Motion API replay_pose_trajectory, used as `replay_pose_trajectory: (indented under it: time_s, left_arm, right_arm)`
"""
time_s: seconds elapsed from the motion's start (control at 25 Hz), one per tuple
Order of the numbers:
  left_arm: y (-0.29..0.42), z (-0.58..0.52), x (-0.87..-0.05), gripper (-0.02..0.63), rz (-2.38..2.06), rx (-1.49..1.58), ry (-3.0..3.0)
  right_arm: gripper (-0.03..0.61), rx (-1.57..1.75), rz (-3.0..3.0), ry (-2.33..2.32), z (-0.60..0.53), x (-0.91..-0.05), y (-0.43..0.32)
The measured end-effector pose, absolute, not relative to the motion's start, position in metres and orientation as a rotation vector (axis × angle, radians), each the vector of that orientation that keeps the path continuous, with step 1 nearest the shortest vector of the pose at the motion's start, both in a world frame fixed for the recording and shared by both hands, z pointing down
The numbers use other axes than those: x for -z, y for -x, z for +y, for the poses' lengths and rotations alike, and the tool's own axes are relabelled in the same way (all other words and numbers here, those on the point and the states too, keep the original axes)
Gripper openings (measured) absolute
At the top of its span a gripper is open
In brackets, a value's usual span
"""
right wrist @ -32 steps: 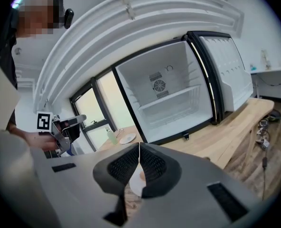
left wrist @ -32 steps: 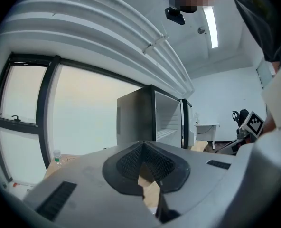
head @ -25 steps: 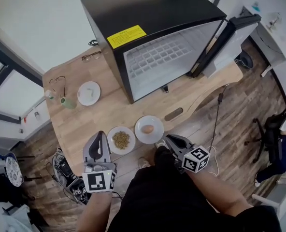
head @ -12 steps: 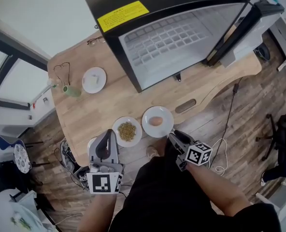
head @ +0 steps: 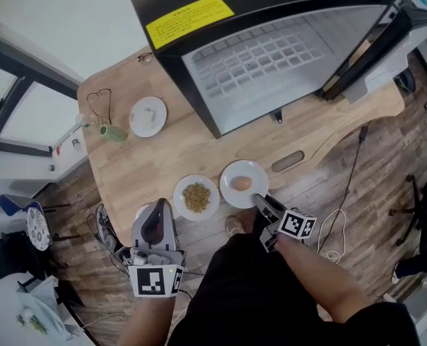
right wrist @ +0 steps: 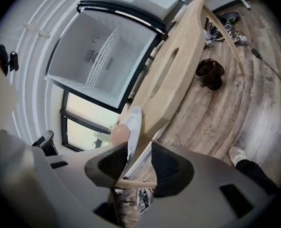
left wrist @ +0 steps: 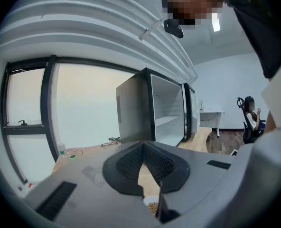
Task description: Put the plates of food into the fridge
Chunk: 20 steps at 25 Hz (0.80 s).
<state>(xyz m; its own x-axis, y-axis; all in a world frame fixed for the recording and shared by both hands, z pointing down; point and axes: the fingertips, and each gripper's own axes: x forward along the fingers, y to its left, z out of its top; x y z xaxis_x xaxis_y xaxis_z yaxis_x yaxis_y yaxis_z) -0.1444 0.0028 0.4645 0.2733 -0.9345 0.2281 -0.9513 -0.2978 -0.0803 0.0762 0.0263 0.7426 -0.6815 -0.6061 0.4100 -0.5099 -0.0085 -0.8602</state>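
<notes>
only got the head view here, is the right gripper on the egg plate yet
observer: Not clamped. In the right gripper view, the right gripper has just been opening its jaws. The egg plate rim reaches in between them, and the pads aren't pressing on it.
operator: left gripper holding anything
observer: No. The left gripper view shows the left gripper shut at its tips, with nothing in them.
operator: fridge free inside
observer: In the right gripper view, the part of the fridge that shows holds only a wire shelf.
</notes>
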Motion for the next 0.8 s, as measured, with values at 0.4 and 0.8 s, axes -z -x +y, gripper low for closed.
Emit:
replay_pose_trajectory:
  time_s: [0.4,0.8]
  left_arm:
    - [0.147,0.001,-0.462,0.005,-1.855,-0.323,-2.413]
    - [0.142,-0.015,-0.445,0.005,-1.874,-0.232,-2.429]
  right_arm:
    - [0.031,1.835,2.048,1.079,0.008,-0.712,-0.071]
    - [0.031,1.753,2.073,1.066,-0.01,-0.662,-0.084]
